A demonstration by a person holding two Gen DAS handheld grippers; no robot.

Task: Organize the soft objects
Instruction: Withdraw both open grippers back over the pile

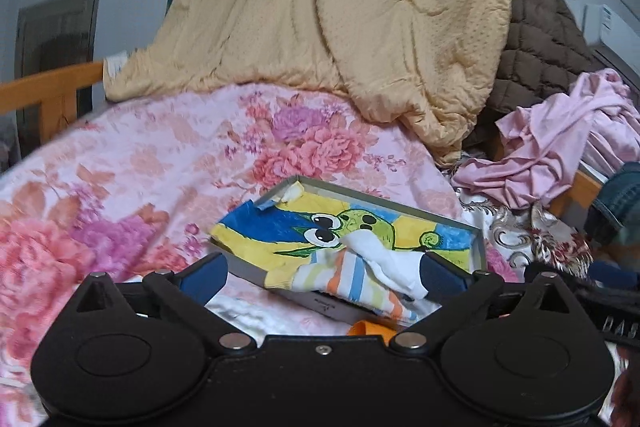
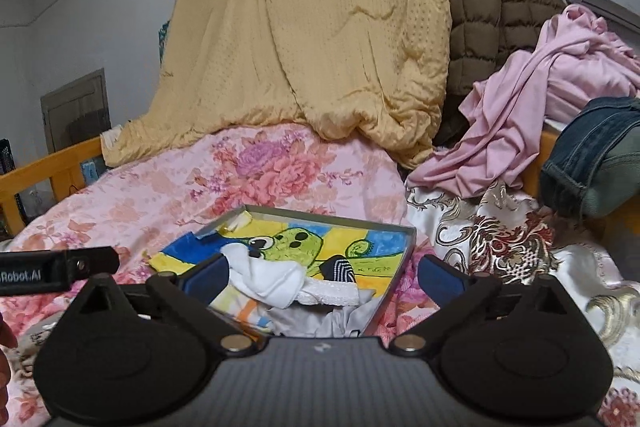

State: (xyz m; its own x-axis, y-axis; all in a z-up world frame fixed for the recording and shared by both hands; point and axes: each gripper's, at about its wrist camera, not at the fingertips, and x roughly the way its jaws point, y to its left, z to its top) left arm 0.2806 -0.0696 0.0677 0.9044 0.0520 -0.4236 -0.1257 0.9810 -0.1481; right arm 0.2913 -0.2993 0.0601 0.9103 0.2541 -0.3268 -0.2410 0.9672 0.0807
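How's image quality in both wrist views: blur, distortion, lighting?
Left wrist: floral bedspread smeared at the left edge, box sharp. Right wrist: crisper, strong fisheye bowing of the bed rail. Both: dim flat light, no glare.

"Robot.AI" in white on black left gripper (image 2: pixel 56 273); "DAS" partly legible on right gripper (image 1: pixel 618 323).

Both tools (image 1: pixel 324 273) (image 2: pixel 322 273) wide open, empty.

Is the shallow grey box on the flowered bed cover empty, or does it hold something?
Not empty. The shallow grey box holds white and striped socks on its cartoon-painted bottom.
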